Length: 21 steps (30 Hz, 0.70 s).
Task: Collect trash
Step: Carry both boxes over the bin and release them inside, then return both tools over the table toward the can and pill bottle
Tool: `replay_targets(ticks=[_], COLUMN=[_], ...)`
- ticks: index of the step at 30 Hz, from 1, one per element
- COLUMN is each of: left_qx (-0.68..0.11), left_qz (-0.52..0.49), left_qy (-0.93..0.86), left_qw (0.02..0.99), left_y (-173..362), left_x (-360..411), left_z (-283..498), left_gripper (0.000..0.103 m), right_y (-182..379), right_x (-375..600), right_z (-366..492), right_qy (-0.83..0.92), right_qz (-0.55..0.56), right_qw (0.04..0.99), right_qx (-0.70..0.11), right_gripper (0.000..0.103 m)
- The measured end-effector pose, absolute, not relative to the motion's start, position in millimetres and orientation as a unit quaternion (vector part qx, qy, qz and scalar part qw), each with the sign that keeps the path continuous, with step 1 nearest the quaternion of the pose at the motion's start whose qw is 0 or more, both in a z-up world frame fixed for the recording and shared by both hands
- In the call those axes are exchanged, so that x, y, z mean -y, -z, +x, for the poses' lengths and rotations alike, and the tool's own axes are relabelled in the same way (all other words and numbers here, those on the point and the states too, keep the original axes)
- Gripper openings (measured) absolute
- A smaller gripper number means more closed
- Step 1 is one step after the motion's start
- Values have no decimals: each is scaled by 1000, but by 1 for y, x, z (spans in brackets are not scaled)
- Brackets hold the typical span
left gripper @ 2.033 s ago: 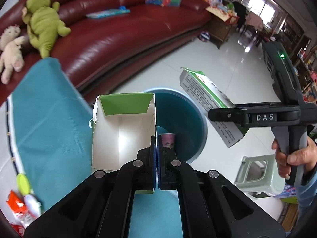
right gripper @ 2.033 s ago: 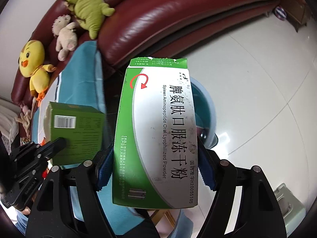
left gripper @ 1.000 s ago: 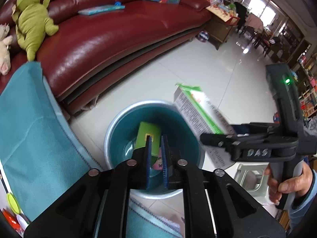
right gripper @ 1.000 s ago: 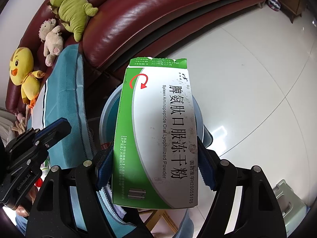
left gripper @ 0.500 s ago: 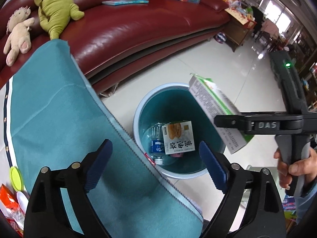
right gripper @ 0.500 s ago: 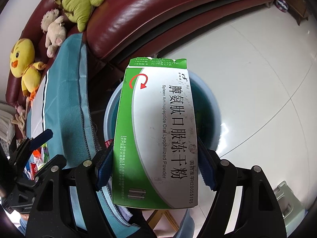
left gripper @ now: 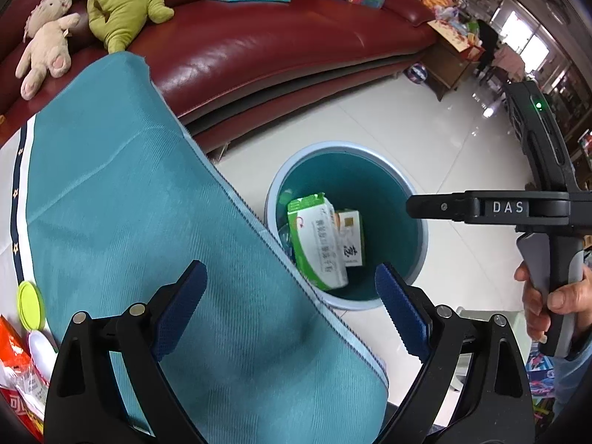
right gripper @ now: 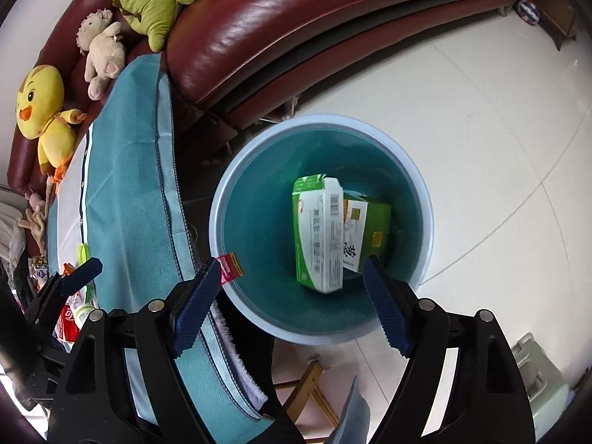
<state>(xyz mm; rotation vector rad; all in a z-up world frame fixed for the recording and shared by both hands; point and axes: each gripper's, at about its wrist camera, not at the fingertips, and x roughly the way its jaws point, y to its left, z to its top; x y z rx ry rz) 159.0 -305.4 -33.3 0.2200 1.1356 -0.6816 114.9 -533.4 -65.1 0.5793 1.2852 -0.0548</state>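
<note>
A round teal bin (right gripper: 236, 192) (left gripper: 414, 199) stands on the tiled floor beside the table. Inside it lies a green-and-white medicine box (right gripper: 318, 236) (left gripper: 316, 240) on a second green box (right gripper: 370, 229) (left gripper: 351, 235). My right gripper (right gripper: 288, 303) hovers over the bin, its jaws opening, with nothing between the blue pads. My left gripper (left gripper: 290, 303) stands wide open and empty above the table's edge. The right gripper is also seen from the side (left gripper: 481, 207), held by a hand (left gripper: 555, 296).
A teal tablecloth (left gripper: 129, 203) covers the table, with wrappers, a bottle and a green lid (left gripper: 31, 305) at its lower left. A dark red sofa (left gripper: 259, 37) with plush toys (left gripper: 118, 0) runs behind. A pale stool (right gripper: 540, 381) stands at lower right.
The green-and-white box has dropped out of my right gripper into the bin. My left gripper let its box fall in earlier, opened wide and drew back over the table.
</note>
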Motion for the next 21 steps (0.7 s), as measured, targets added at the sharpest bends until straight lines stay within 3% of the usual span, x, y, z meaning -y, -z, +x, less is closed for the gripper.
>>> replay_targets(ticks=[21], left_qx=[-502], left_qz=[63], left_qy=[273], left_qw=[818], left_y=[4], left_x=[186], left_z=[108], left_gripper=[98], right_y=[23], right_x=[435], right_z=[79], right_qy=[-3], right_qz=[178], right_qw=[774], right_qx=[-608], right_gripper=[81])
